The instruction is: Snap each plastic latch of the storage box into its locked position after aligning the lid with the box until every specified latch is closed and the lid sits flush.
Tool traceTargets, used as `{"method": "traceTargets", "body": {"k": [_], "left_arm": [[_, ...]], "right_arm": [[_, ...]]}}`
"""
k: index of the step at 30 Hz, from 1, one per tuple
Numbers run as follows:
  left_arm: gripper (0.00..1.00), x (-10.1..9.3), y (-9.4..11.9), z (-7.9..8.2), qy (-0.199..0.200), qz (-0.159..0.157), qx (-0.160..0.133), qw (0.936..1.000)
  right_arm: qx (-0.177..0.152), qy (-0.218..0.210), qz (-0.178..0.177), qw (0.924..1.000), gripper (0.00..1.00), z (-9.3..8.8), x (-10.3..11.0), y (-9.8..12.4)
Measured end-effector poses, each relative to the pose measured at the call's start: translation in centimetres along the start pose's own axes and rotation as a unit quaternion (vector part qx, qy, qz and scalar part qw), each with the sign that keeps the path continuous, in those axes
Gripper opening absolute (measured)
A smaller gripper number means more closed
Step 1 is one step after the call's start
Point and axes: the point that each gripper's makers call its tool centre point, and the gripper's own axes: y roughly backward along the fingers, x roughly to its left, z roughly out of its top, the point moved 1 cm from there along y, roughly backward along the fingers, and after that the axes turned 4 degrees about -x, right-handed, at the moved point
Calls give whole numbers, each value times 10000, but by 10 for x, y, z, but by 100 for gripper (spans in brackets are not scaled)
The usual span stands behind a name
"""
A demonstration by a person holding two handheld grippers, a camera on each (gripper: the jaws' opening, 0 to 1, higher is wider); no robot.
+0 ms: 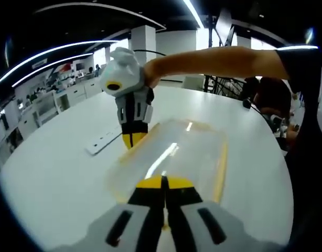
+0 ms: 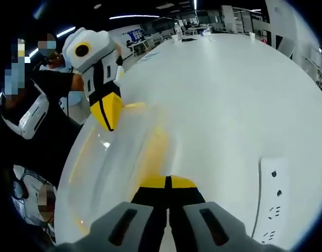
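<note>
A clear plastic storage box (image 1: 176, 157) with its lid on lies on the white table (image 1: 56, 178); yellow latches (image 1: 222, 167) run along its sides. My left gripper (image 1: 163, 182) is shut, its yellow tips resting at the box's near end. My right gripper (image 1: 133, 139) is also shut, its tips touching the box's far end, held by a person's bare arm (image 1: 213, 60). In the right gripper view the box (image 2: 119, 163) stretches from my right gripper (image 2: 168, 182) up to the left gripper (image 2: 109, 118). Whether the end latches are closed is hidden by the tips.
A white power strip (image 1: 103, 142) lies left of the box, also the strip (image 2: 274, 202) at the lower right of the right gripper view. A person in dark clothes (image 1: 302, 115) stands at the table's edge. Desks and shelves (image 1: 56, 94) line the background.
</note>
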Motion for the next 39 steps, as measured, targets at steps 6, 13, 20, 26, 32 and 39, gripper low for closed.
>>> {"method": "traceTargets", "body": {"k": [6,13,20,26,32,39], "left_arm": [[0,-3,1,-1,-11,-25,43,10000],[0,-4,-1,-1,-49,14,95,9999],[0,-4,-2,1,-86,31,144,9999],[0,-3,-3,0,-23,17,59,10000],[0,-4,-4,1,-90,6,132,9999],[0,-4,-3,0,-66,6,102,9999]], "right_arm": [[15,36,-82,10000,0,2,-2,-3],[-28,-23,-37,10000,0,2,-2,-4],[-173,-142,125,9997,0,5,-2,-8],[-174,-202,112,9996,0,5,-3,-13],[-253,-340,-30,9991,0,5,-4,-19],[-402,-372,-131,9984,0,5,-8,-16]]}}
